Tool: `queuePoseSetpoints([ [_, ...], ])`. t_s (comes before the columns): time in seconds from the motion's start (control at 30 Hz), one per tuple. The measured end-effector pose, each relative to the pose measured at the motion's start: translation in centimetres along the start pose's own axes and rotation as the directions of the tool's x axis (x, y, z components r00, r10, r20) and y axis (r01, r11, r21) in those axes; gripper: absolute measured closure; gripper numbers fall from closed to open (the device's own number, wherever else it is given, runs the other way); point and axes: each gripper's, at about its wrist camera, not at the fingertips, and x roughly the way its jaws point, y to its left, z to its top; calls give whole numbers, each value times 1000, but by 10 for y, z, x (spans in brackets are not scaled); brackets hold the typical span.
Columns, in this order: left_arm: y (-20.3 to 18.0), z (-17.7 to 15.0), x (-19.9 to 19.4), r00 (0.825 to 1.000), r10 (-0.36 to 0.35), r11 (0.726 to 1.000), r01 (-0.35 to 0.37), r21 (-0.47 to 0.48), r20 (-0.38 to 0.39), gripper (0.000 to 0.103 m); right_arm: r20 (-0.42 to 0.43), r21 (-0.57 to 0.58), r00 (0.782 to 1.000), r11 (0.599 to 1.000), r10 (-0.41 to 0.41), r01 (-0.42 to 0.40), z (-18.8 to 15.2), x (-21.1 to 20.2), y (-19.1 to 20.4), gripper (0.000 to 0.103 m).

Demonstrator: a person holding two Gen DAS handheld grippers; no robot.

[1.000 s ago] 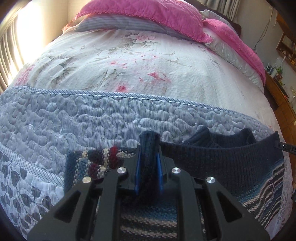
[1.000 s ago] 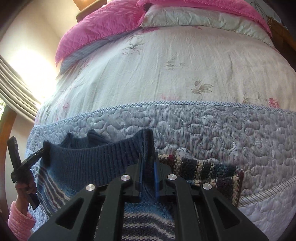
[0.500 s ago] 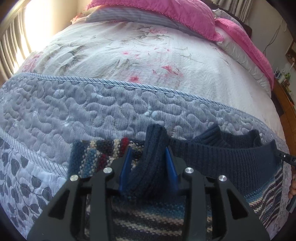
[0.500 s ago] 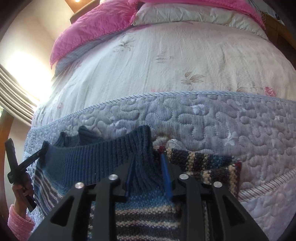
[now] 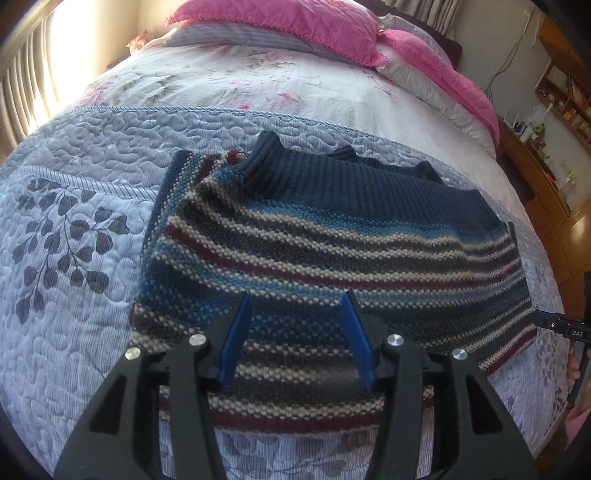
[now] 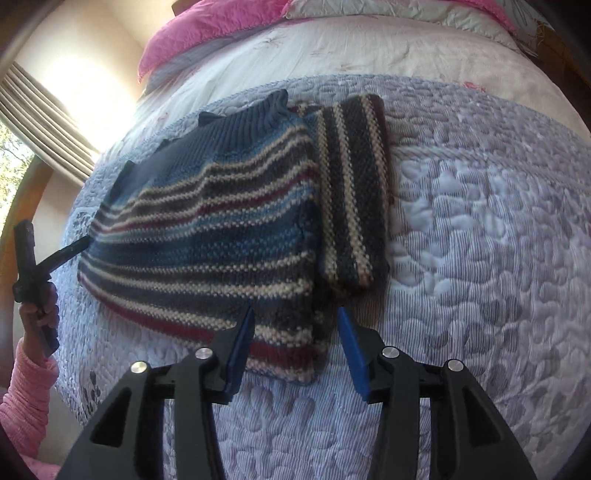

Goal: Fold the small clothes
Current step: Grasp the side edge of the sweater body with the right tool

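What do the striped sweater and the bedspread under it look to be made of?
The striped sweater looks like chunky knitted yarn, possibly wool or acrylic: a pebbly stitch shows in the stripes and ribbing in its navy band. Matte, slightly fuzzy. The bedspread looks like quilted woven fabric, perhaps cotton: puffy stitched swirls, fine pinstripes and a corded edge, with a faint sheen.

Both fisheye views ride low over the foot of the bed point(image 5: 74, 206), looking along their own open blue-padded fingers toward the pink pillows point(image 5: 266, 18) at the frame top. The left wrist view sits close over the near edge of the striped sweater point(image 5: 314, 236), which fills mid-frame. The right wrist view hangs just off the sweater's point(image 6: 207, 229) near right corner — facing up the bed too. Both share the sweater and quilt; each catches the other gripper at a frame edge — left gripper point(image 6: 33, 254), right gripper point(image 5: 565, 325).
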Motion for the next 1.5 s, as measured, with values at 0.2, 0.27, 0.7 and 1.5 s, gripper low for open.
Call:
queuePoseSetpoints([
  [0.2, -12, -19, 16, 999, 25, 1000, -24, 19, -40, 53, -18, 32, 999, 999, 45, -44, -9, 13, -3, 74],
  [0.27, -11, -22, 22, 998, 32, 999, -30, 21, -61, 52, -11, 38, 998, 997, 64, -63, -8, 6, -4, 89],
  [0.7, 2, -24, 36, 997, 3, 1000, -1, 27, -80, 50, -82, -2, 996, 999, -37, 37, 1, -6, 5, 78],
  [1.5, -22, 24, 69, 997, -9, 999, 12, 30, -79, 44, -39, 94, 997, 993, -67, 70, 100, 19, -13, 92],
])
